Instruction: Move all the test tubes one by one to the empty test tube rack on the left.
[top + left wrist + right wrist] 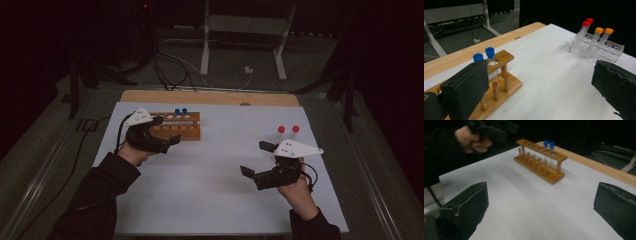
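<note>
A wooden tube rack [177,127] stands at the back left of the white sheet and holds two blue-capped tubes [181,112] at its right end. My left gripper [167,131] hovers just in front of the rack, open and holding nothing. In the left gripper view the rack [499,80] sits right behind the left jaw, and the blue-capped tubes [486,56] stand upright. A clear plastic rack [599,48] at the far right holds two red-capped tubes [587,22] and two orange-capped tubes [604,31]. My right gripper [256,159] is open in front of the red-capped tubes [287,131].
The white sheet [210,185] covers the table, and a bare wooden strip [210,97] runs along the far edge. Beyond the table stand a white frame's legs [205,50] and cables [165,70] on the floor. The other hand [474,140] appears in the right gripper view.
</note>
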Available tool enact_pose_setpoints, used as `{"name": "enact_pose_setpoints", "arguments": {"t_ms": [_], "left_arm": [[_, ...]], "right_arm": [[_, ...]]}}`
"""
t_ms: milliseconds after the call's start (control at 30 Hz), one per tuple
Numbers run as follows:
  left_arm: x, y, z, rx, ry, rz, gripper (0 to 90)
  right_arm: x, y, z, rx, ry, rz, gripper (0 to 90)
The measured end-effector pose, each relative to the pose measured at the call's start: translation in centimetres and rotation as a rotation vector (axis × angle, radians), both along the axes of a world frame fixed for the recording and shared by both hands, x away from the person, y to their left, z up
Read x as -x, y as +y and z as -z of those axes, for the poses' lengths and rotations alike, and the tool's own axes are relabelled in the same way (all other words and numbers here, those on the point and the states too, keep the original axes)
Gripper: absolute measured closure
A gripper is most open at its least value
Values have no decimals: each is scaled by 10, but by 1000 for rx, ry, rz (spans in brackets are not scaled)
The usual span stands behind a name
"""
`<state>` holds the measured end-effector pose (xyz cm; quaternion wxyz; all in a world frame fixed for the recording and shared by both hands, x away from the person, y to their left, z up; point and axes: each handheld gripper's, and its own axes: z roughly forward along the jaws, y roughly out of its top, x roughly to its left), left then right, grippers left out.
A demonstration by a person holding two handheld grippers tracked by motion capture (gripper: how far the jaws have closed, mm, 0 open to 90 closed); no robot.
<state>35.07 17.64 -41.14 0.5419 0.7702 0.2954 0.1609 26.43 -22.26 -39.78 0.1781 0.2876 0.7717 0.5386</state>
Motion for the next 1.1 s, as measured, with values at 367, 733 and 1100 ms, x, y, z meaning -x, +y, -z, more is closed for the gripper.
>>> {"name": "enact_pose_setpoints", "arguments": {"t_ms": [367,733,1100], "left_arm": [[46,9,22,-20,29,81,21],[68,11,42,-47,32,121,21],[68,11,48,-50,47,126,21]], "right_arm": [[-7,-59,-5,6,-8,167,0],[-9,-105,15,37,30,343,0],[-22,-127,51,74,155,432,284]]}}
